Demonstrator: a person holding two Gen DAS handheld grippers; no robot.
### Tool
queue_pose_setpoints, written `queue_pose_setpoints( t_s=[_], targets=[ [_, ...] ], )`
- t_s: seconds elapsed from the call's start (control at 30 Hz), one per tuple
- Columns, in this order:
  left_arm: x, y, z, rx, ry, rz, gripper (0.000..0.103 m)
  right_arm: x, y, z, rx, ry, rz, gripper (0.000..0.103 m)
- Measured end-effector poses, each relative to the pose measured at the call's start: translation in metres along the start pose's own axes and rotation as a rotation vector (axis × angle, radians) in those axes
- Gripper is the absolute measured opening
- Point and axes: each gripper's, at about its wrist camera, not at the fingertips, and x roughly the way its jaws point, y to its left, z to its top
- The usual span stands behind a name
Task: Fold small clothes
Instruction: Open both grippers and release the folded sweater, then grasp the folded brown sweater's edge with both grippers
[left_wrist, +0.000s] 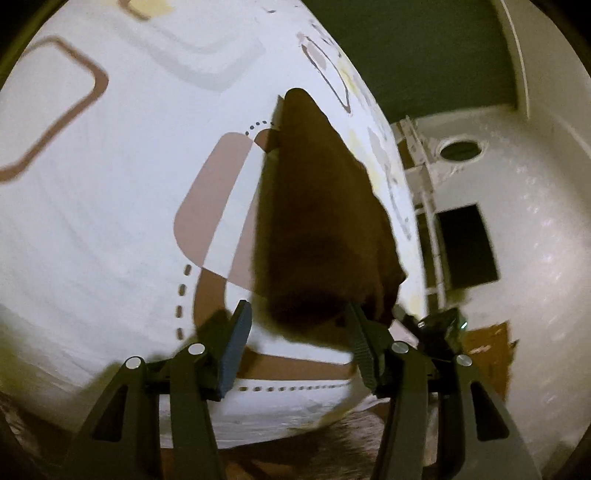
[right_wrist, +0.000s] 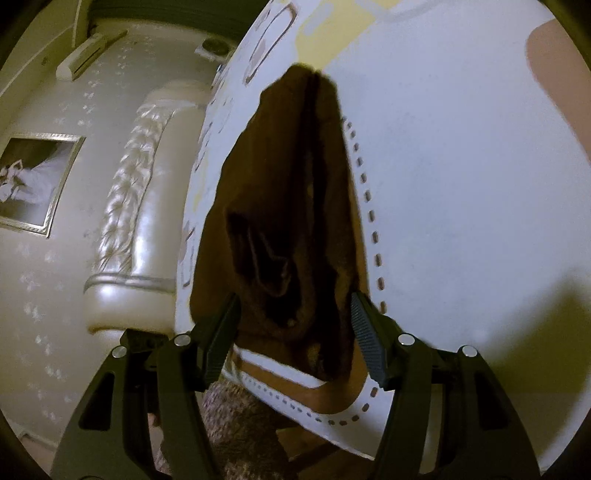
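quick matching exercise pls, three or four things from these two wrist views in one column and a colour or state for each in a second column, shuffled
Things:
1. garment
2. bedsheet
3. left gripper
4. framed picture

Colour or state:
A. white with brown and yellow shapes and dotted lines
B. hanging on the pale wall
C. dark brown, bunched, lying on the bed
D. open, fingers spread either side of the cloth's near end

Pairs: 1-C, 2-A, 3-D, 4-B

Folded garment lying on the bedsheet, headboard left of the bed, framed picture further left
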Motion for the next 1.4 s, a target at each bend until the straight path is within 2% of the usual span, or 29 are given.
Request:
queue_pose_setpoints(
  t_s=[0.17, 0.27, 0.37, 0.5, 0.6, 0.7, 0.77, 0.9, 1.07, 1.13, 1.27, 1.3, 1.4],
  targets=[
    [-0.011, -0.002, 0.0, 0.024, -0.048, 0.026, 0.059, -0.021, 0.008, -0.005, 0.024, -0.08, 0.01, 0.059],
    [-0.013, -0.003, 0.0, 0.034, -0.053, 0.031, 0.059, -0.025, 0.015, -0.007, 0.03, -0.079, 0.042, 0.059],
    [-0.015, -0.008, -0.007, 0.093, -0.052, 0.062, 0.059, -0.021, 0.02, -0.009, 0.009, -0.057, 0.034, 0.057],
    [-0.012, -0.026, -0.017, 0.253, -0.068, 0.158, 0.059, -0.007, 0.027, -0.011, -0.032, -0.035, -0.028, 0.054],
    [-0.008, -0.044, -0.029, 0.424, -0.095, 0.265, 0.059, -0.001, 0.029, -0.011, -0.055, -0.033, -0.071, 0.054],
    [0.001, -0.057, -0.042, 0.56, -0.106, 0.339, 0.059, -0.003, 0.03, -0.012, -0.066, -0.053, -0.093, 0.053],
    [0.009, -0.06, -0.045, 0.611, -0.106, 0.38, 0.059, -0.005, 0.032, -0.012, -0.07, -0.058, -0.101, 0.053],
    [0.019, -0.053, -0.042, 0.607, -0.104, 0.455, 0.059, -0.007, 0.034, -0.013, -0.089, -0.073, -0.138, 0.053],
    [0.025, -0.051, -0.029, 0.574, -0.104, 0.444, 0.059, -0.006, 0.034, -0.014, -0.078, -0.076, -0.137, 0.053],
    [0.03, -0.059, -0.032, 0.615, -0.097, 0.442, 0.059, -0.006, 0.034, -0.014, -0.074, -0.075, -0.132, 0.053],
    [0.046, -0.066, -0.034, 0.692, -0.091, 0.508, 0.06, -0.005, 0.035, -0.014, -0.072, -0.074, -0.133, 0.052],
    [0.048, -0.064, -0.031, 0.686, -0.091, 0.528, 0.06, -0.005, 0.035, -0.014, -0.075, -0.07, -0.136, 0.051],
    [0.044, -0.057, -0.022, 0.624, -0.102, 0.522, 0.06, -0.005, 0.037, -0.014, -0.082, -0.066, -0.144, 0.049]
  ],
)
